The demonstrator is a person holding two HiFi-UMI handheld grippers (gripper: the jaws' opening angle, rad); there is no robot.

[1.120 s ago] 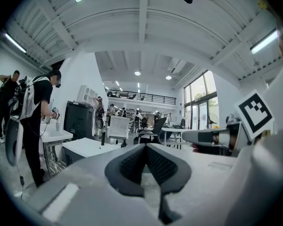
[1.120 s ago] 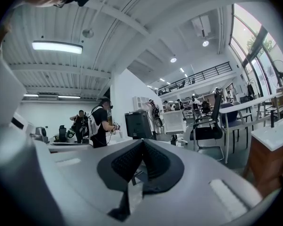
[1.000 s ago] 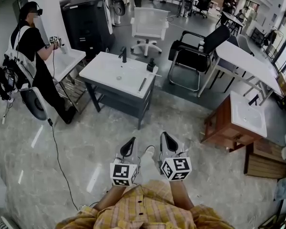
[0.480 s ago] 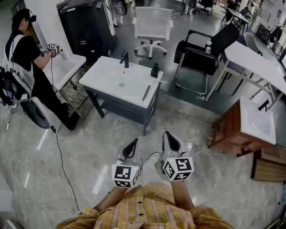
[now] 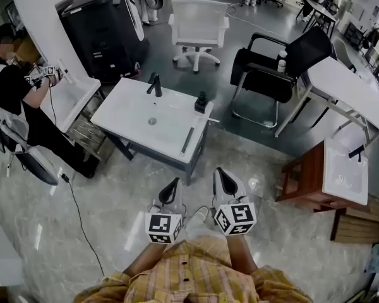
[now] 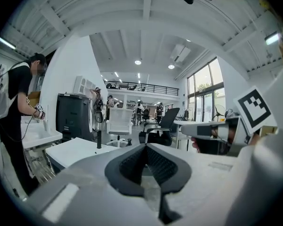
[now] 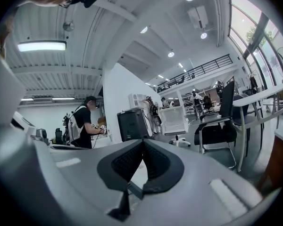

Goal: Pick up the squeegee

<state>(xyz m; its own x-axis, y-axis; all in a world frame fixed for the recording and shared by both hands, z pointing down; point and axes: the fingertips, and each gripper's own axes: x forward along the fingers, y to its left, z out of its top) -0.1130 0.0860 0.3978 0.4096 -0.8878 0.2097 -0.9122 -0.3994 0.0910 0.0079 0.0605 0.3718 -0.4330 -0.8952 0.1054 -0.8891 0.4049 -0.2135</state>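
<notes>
The squeegee [image 5: 187, 141], a long dark bar, lies flat near the right edge of the white sink counter [image 5: 129, 122] ahead of me. A black faucet [image 5: 155, 84] stands at the counter's back. Both grippers hang close to my body, well short of the counter and over the floor. The left gripper [image 5: 174, 185] has its jaws together with nothing in them, and the left gripper view [image 6: 146, 147] shows the pads meeting. Beside it, the right gripper [image 5: 220, 174] is shut and empty too, as its own view [image 7: 142, 142] shows.
A small black object [image 5: 201, 102] sits at the counter's back right. Another person [image 5: 12, 87] works at a second sink [image 5: 69, 96] on the left. A white chair [image 5: 198, 27], a black chair [image 5: 271, 68], a black cabinet [image 5: 104, 27] and a wooden basin stand [image 5: 316, 175] surround the counter. A cable [image 5: 79, 219] crosses the floor.
My view has moved nearer to the sink counter, which now sits lower and further left in the head view. Both grippers keep their place by my body, still shut.
</notes>
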